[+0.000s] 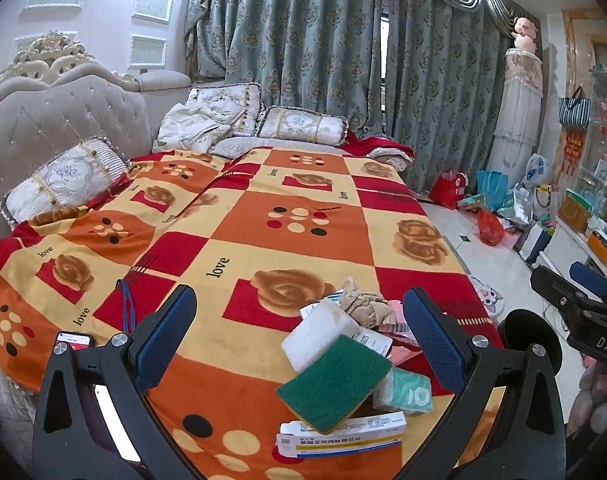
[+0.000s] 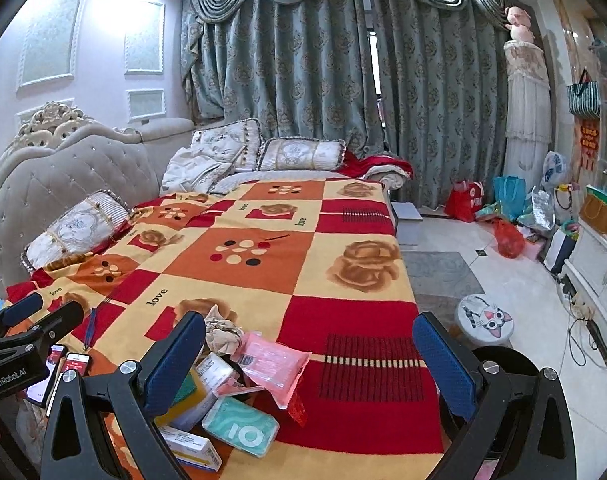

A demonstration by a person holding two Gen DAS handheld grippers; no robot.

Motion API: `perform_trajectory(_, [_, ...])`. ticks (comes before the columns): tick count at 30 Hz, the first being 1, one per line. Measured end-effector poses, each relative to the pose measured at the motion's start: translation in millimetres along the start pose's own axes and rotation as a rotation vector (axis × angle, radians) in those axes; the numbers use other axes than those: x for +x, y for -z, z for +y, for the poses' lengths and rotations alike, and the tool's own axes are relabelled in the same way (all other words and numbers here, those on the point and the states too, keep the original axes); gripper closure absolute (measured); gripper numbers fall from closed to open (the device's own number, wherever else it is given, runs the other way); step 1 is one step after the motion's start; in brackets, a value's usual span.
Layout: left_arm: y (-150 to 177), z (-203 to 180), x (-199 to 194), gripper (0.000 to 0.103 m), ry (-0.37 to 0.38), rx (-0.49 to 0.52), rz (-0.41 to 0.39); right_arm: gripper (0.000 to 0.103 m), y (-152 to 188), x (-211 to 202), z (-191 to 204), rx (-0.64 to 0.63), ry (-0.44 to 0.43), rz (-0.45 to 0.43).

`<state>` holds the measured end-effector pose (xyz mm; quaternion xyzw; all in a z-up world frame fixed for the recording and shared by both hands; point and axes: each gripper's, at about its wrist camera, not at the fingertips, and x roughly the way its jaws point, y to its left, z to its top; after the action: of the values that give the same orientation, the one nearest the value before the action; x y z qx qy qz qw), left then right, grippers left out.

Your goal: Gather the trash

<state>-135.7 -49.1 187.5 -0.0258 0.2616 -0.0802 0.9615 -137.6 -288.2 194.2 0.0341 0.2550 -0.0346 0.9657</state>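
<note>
Several trash items [image 1: 343, 364] lie between the open left hand-held gripper [image 1: 303, 340] fingers.

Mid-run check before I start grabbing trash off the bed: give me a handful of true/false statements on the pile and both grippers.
1. Both grippers are open and hold nothing. True: the left gripper and the right gripper each show spread, bare fingers.
2. The green scouring pad lies alone on the floor. False: it sits in the pile on the blanket, overlapping the white sponge.
3. A crumpled brown paper lies at the far side of the pile. True.
4. The teal tissue pack is on a pillow. False: it lies on the blanket, near the medicine box.
5. The pink plastic packet is in the right gripper. False: it rests on the blanket.
</note>
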Motion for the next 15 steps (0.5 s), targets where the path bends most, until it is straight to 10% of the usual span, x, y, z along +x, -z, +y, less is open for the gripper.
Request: perform_trajectory(15, [-5.1, 4.8, 0.5, 0.0, -0.003, -0.008, 0.002, 0.0, -2.4, -0.3, 4.6, 0.0, -0.012, 0.006])
